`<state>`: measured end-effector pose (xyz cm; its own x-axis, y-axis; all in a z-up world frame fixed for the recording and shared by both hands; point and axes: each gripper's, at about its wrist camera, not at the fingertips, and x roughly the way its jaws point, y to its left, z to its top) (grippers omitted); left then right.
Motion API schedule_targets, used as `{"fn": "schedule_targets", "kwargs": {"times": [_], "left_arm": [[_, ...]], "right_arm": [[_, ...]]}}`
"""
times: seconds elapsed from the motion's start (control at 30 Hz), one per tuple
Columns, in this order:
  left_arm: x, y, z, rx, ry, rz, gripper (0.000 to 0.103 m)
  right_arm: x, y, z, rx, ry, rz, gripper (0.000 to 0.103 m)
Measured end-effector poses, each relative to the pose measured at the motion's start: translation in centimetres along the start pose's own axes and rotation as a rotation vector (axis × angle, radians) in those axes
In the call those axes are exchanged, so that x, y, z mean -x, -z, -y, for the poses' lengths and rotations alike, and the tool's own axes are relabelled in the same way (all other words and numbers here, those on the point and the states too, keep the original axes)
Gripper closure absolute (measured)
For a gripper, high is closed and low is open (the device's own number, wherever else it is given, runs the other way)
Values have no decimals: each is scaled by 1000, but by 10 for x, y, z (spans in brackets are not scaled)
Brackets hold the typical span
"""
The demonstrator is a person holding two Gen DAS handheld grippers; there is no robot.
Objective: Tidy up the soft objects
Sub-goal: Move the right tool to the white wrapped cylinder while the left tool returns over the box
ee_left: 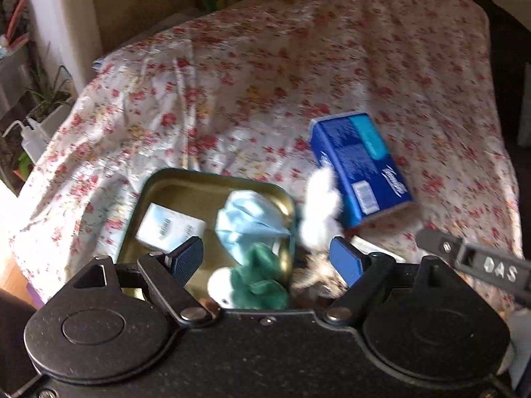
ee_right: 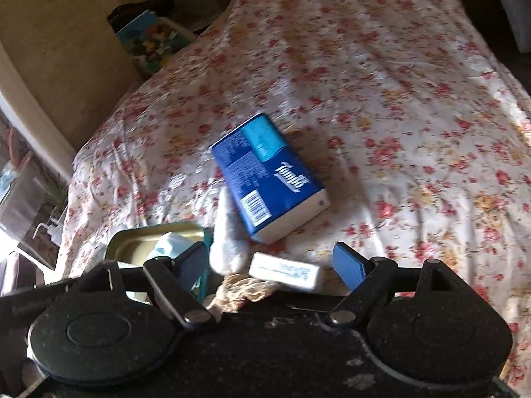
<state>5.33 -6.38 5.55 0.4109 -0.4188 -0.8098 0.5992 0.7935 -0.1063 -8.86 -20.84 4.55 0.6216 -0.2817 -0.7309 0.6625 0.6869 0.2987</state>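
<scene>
Both the left gripper (ee_left: 265,258) and right gripper (ee_right: 270,263) had fingers spread, pinching nothing, above the tin (ee_left: 172,185) and blue tissue pack (ee_right: 268,179) on the floral bedsheet (ee_right: 398,99).

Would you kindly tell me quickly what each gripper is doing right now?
Left gripper: open, holding nothing.
Right gripper: open, holding nothing.

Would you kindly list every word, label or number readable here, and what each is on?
"DAS": on the black bar at the left view's right edge.
Blue tissue pack: white script brand and barcode digits, too blurred to read.
Small white box and white box in the tin: print too small.
</scene>
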Motion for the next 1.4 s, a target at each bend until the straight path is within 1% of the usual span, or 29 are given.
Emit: {"fn": "schedule_targets", "kwargs": {"times": [0.07, 0.17, 0.27, 0.33, 0.47, 0.6, 0.8, 0.97, 1.07, 1.23, 1.4], "left_arm": [[1, 6, 8, -17, 21, -10, 23], [4, 13, 21, -58, 33, -11, 23], [6, 21, 35, -99, 34, -2, 23], [7, 26, 41, -114, 51, -7, 23], [7, 42, 51, -125, 101, -46, 23], [5, 58, 59, -142, 117, -83, 23], [-1, 82, 61, -163, 138, -156, 23], [-3, 96, 56, -175, 147, -204, 24], [0, 100, 53, -181, 149, -210, 24], [5, 101, 50, -182, 162, -210, 24], [10, 101, 50, -195, 158, -191, 24]], "right_arm": [[1, 2, 7, -8, 10, 1, 21], [-1, 7, 23, -24, 34, -13, 21], [-3, 15, 43, -52, 65, -35, 21], [-3, 19, 58, -77, 85, -43, 21], [1, 24, 88, -148, 113, -42, 21], [-1, 18, 104, -217, 113, -35, 21], [-7, 19, 98, -206, 63, -46, 21], [-15, 20, 87, -173, 63, -55, 21], [-22, 21, 82, -165, 57, -68, 21], [-36, 17, 72, -175, 11, -103, 21], [-57, 6, 51, -168, -8, -138, 21]]}}
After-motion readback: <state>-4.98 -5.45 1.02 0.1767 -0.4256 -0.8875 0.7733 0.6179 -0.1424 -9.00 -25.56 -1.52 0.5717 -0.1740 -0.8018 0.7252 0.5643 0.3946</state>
